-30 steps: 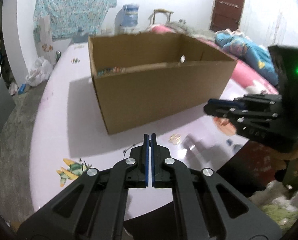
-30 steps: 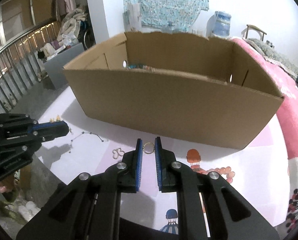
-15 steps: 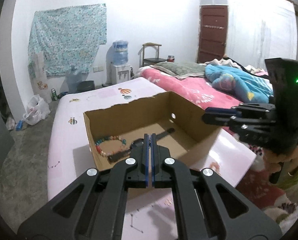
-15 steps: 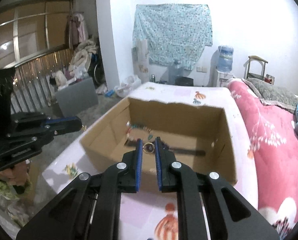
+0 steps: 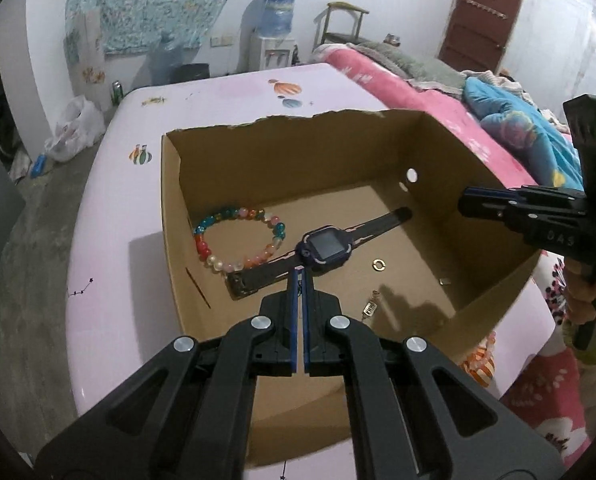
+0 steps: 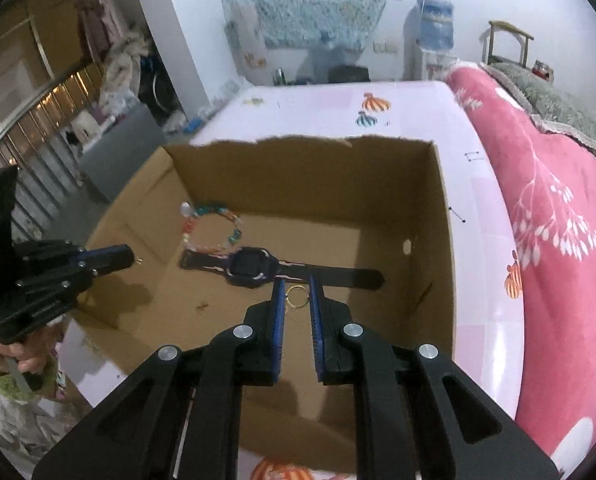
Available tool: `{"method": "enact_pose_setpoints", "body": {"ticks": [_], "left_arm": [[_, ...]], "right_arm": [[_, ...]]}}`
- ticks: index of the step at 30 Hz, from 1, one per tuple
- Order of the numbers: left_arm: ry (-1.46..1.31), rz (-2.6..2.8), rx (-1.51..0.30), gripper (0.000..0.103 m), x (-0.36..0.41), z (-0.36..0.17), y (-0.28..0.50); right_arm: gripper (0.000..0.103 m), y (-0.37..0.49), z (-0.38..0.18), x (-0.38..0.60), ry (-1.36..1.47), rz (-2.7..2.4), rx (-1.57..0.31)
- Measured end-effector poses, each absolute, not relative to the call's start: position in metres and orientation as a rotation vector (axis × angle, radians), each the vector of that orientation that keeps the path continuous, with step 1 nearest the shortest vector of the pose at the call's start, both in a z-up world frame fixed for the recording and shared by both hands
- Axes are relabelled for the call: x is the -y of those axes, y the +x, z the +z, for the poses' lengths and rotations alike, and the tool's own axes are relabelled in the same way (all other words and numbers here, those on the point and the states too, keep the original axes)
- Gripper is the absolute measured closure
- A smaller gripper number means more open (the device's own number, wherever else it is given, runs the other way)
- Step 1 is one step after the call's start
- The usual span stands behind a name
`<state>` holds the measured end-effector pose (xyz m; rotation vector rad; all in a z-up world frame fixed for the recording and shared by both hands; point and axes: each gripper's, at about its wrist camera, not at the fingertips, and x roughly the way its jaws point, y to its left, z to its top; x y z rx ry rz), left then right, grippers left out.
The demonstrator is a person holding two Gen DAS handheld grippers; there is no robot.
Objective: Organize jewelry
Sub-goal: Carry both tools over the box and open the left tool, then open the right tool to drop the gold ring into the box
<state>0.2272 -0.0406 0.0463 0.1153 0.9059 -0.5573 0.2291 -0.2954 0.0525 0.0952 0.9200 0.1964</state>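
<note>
Ring (image 6: 297, 296) clamped between fingers of right gripper (image 6: 298, 294), hanging above the open cardboard box (image 6: 444, 216), just over the box floor near the watch (image 6: 249, 267). Drop is straight down; watch strap runs crosswise directly beyond the fingertips and could catch the ring. Left gripper (image 5: 299, 276) fingers together; whether it pinches anything cannot be told. Beaded bracelet (image 5: 237, 240) and a second ring (image 5: 378, 264) already lie inside.

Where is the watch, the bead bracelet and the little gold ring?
watch (image 5: 326, 246): left wrist view, on its dark screen.
bead bracelet (image 5: 203, 249): left wrist view, on a red bead.
gold ring (image 6: 296, 295): right wrist view, on its rim.
</note>
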Motion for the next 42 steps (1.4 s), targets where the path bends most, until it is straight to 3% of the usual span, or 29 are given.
{"method": "enact_pose_setpoints", "body": {"ticks": [1,3,10,20,34,42], "left_arm": [[0.118,-0.554,-0.908,0.097,0.041,0.046,0.229],[0.113,-0.550,-0.906,0.079,0.041,0.047,0.228],[0.069,-0.563,-0.841,0.076,0.030,0.062,0.220],[0.027,-0.540,-0.749,0.061,0.009,0.083,0.196],[0.021,-0.510,-0.735,0.055,-0.006,0.081,0.172],[0.021,-0.497,-0.715,0.045,-0.013,0.084,0.158]], "right_arm": [[0.090,0.231,0.051,0.295,0.090,0.200,-0.927],[0.090,0.234,0.048,0.295,0.088,0.198,-0.926],[0.090,0.243,0.045,0.299,0.090,0.199,-0.942],[0.090,0.261,0.036,0.303,0.106,0.182,-1.003],[0.090,0.238,0.064,0.322,0.180,0.151,-0.911],[0.083,0.198,0.097,0.351,0.278,0.126,-0.814]]}}
